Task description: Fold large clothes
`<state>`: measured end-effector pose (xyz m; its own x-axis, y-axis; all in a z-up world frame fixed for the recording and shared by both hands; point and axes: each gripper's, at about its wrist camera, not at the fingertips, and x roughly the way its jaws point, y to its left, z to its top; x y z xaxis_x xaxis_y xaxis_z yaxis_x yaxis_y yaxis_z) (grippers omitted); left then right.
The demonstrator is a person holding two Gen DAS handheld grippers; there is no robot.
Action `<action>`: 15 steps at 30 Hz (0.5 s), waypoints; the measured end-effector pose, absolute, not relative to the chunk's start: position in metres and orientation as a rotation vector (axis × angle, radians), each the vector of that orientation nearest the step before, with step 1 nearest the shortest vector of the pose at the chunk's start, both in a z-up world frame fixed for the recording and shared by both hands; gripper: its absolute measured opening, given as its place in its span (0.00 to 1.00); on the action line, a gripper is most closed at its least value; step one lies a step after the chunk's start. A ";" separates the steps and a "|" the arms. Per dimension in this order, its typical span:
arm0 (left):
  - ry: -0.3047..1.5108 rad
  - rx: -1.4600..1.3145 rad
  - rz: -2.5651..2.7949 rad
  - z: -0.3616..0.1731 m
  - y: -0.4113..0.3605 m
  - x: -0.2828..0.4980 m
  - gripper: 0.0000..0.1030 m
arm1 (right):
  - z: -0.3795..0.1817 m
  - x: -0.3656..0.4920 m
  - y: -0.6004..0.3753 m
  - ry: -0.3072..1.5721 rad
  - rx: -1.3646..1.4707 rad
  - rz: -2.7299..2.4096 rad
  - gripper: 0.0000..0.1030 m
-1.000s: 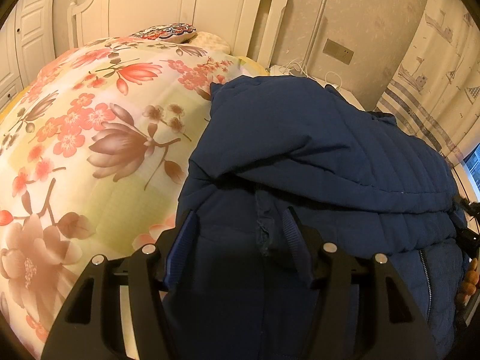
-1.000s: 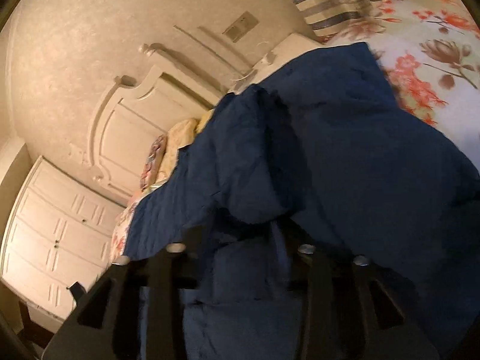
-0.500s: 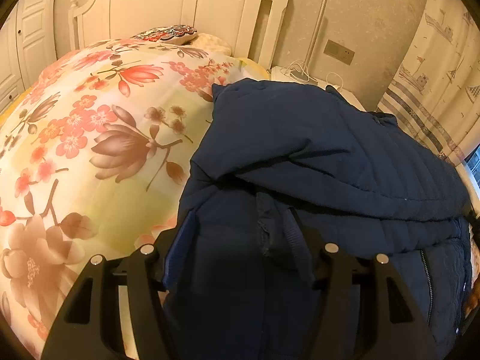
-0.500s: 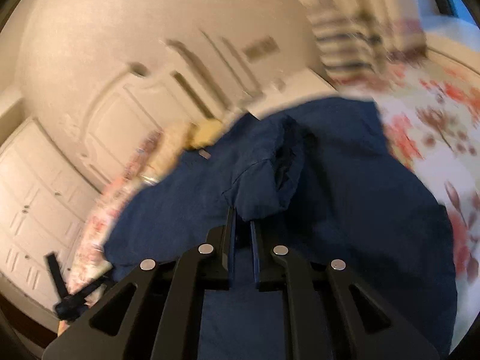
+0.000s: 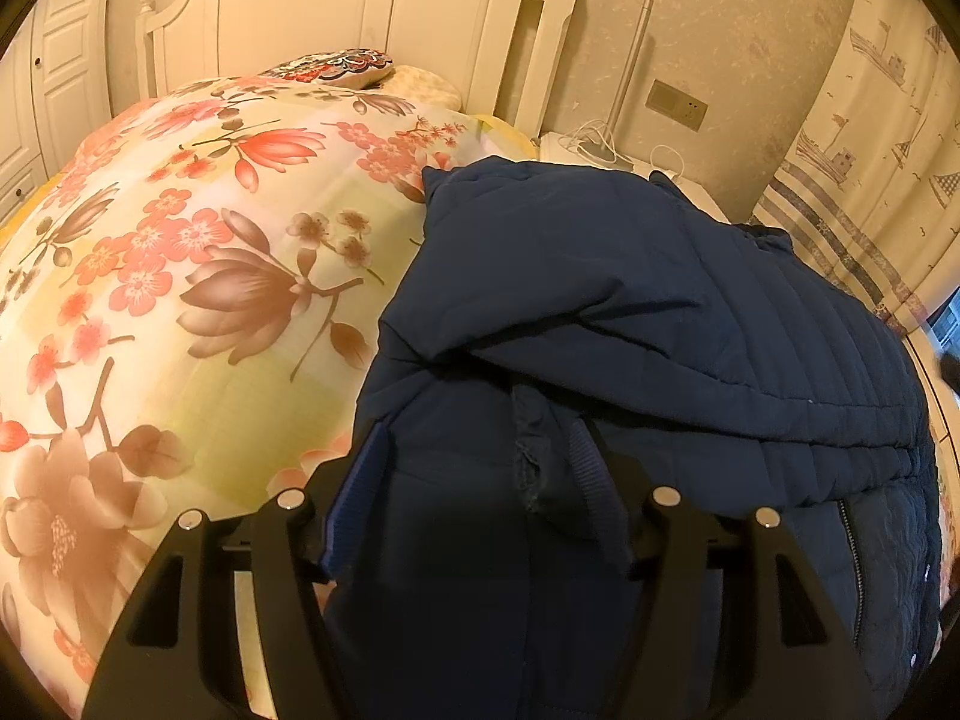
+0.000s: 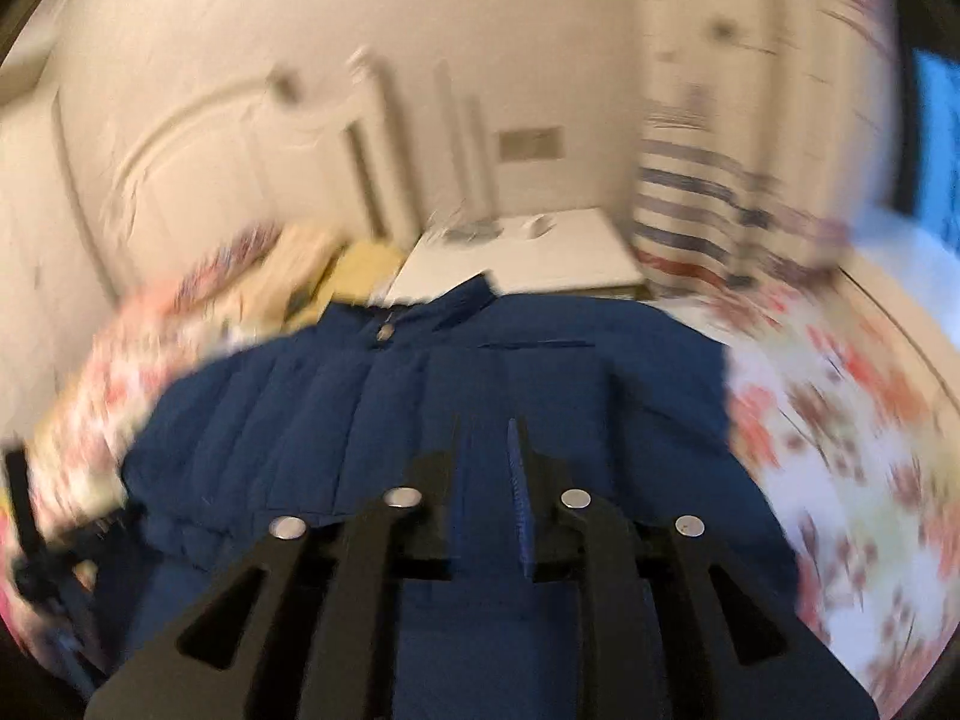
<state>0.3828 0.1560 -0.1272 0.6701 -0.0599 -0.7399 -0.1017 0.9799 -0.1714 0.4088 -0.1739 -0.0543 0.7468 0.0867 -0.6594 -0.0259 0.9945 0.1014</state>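
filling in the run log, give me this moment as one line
stage: folding | navy jacket on floral bedspread | left gripper: jacket edge between jaws | right gripper: opening, nothing gripped

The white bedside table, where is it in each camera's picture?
Left wrist view: the white bedside table peeks out near the top middle, behind the blue jacket.
Right wrist view: it sits at the centre, above the jacket's collar.
Shared landmark: the wall socket above it.

Right hand-held gripper point(image 6: 486, 468) opening, empty
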 end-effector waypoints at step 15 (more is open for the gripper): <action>0.537 -0.261 0.048 -0.034 0.138 0.363 0.89 | -0.112 0.423 -0.189 0.815 0.048 0.037 0.78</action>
